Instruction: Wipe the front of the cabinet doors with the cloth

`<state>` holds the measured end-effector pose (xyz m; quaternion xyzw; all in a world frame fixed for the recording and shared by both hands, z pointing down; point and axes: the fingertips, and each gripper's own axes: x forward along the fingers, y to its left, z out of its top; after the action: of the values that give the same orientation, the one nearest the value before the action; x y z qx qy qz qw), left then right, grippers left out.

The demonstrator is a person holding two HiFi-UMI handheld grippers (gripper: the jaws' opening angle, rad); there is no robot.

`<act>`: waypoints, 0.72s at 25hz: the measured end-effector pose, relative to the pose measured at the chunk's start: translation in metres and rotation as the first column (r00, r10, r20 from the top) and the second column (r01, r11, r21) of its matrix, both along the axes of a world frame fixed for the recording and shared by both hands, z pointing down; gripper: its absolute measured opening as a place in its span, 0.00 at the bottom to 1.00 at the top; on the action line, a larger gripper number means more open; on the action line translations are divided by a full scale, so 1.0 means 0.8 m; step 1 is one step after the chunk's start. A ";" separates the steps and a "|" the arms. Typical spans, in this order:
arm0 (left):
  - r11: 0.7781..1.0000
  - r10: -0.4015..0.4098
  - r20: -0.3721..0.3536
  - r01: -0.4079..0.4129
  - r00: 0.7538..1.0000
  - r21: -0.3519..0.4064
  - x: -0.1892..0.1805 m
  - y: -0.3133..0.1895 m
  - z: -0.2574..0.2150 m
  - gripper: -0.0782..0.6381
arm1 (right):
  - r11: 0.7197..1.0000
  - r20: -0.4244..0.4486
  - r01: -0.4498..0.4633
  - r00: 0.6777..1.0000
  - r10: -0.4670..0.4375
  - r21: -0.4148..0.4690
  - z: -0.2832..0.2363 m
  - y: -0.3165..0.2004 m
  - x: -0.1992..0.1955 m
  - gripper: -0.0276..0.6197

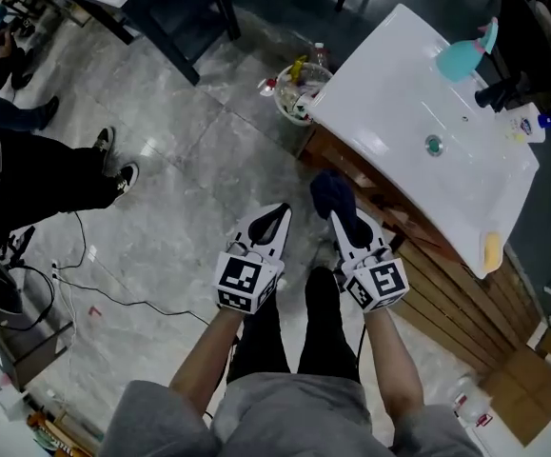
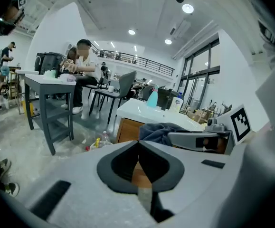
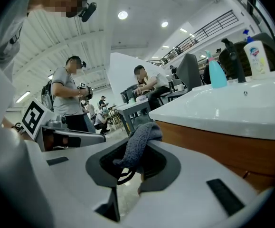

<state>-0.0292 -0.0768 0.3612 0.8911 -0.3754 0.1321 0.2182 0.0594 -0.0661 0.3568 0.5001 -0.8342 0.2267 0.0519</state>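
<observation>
1. Right claw [image 3: 137, 144] is clenched on the cloth [image 3: 144, 136].
2. The cloth is dark blue-grey, knit-textured and bunched up, with a thin loop dangling below.
3. The cloth pokes past the claw tips, near the top corner of the wooden cabinet [image 3: 213, 146] front; contact unclear.
4. Left claw [image 2: 138, 145] is pinched together, nothing in it, beside the right claw.

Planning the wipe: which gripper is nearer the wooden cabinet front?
Right. The right gripper, clamping the cloth, is beside the cabinet front; the left gripper hangs farther, over the floor.
</observation>
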 end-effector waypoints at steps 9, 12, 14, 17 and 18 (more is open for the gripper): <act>1.000 0.001 -0.004 -0.001 1.000 -0.005 -0.001 -0.021 0.067 0.12 | 0.998 -0.019 -0.040 0.999 0.039 -0.049 0.086 -0.035 0.002 0.13; 1.000 -0.010 -0.005 0.009 1.000 -0.012 -0.002 -0.027 0.086 0.12 | 0.998 -0.028 -0.042 0.999 0.041 -0.053 0.109 -0.047 0.002 0.13; 1.000 -0.004 -0.007 0.003 1.000 -0.016 -0.002 -0.029 0.099 0.12 | 0.997 -0.030 -0.052 0.998 0.051 -0.052 0.122 -0.060 0.003 0.13; 1.000 -0.011 -0.006 0.011 1.000 -0.026 -0.004 -0.032 0.107 0.12 | 0.996 -0.036 -0.067 0.997 0.065 -0.066 0.137 -0.074 0.004 0.13; 1.000 -0.011 -0.006 0.011 1.000 -0.028 -0.004 -0.033 0.109 0.12 | 0.995 -0.038 -0.071 0.997 0.068 -0.071 0.141 -0.079 0.004 0.13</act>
<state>-0.0324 -0.1031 0.4481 0.8863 -0.3777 0.1334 0.2323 0.0627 -0.1292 0.4694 0.5306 -0.8064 0.2497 0.0767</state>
